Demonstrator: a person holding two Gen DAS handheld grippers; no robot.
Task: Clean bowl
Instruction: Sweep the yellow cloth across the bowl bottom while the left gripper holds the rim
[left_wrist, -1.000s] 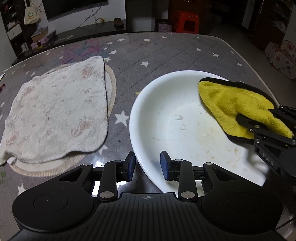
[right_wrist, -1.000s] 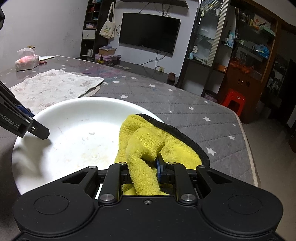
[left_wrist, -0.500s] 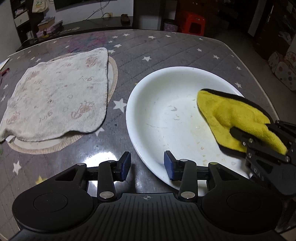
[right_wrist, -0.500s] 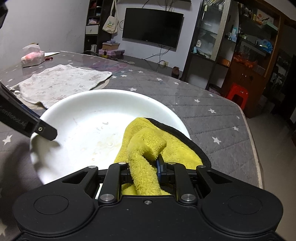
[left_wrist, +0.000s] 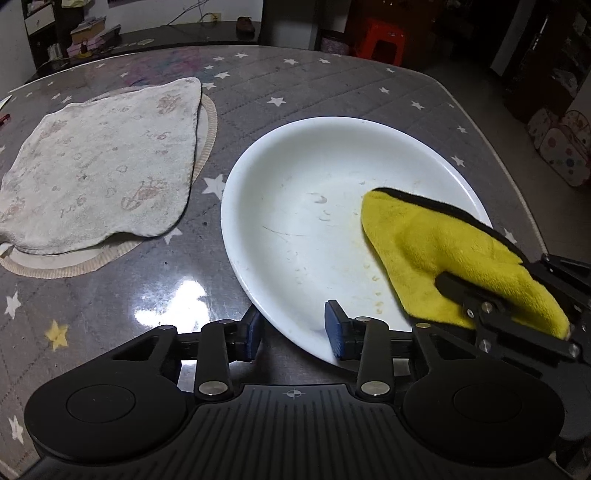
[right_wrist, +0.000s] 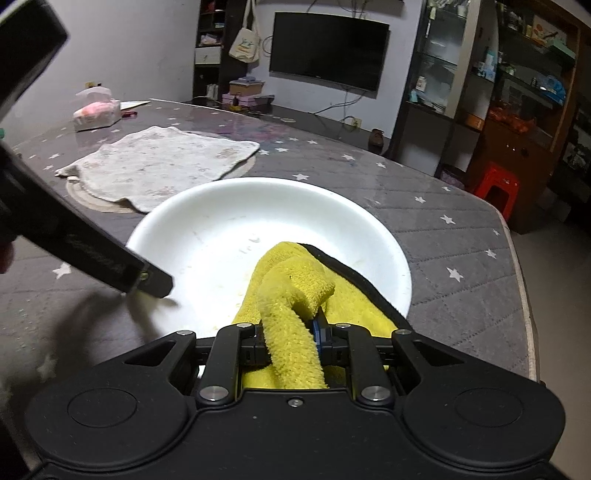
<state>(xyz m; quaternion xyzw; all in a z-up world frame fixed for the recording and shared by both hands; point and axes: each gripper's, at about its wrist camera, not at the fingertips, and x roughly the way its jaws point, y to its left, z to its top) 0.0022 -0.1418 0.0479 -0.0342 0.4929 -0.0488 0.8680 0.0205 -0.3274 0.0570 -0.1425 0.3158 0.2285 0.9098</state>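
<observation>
1. Pretty dim room, background goes murky toward 12 o'clock.
2. Overhead light glares off the glossy surface (left_wrist: 177, 299) around 8 o'clock.
3. Heavy fisheye bending at the edges; left hand-held gripper (right_wrist: 147, 280) motion-blurred.

We are seeing a pale printed towel (left_wrist: 99, 162) lying over a round mat (left_wrist: 208, 125) on the star-patterned table (left_wrist: 332, 81). A tissue pack (right_wrist: 96, 113) is sitting at its far edge.

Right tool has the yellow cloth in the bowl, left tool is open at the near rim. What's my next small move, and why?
Probably sweep the yellow cloth leftward across the bowl floor. The right tool is shut on it, and specks and a yellowish smear sit just beside its edge. The left tool straddles the near rim, open, so closing it first may steady the bowl.
</observation>
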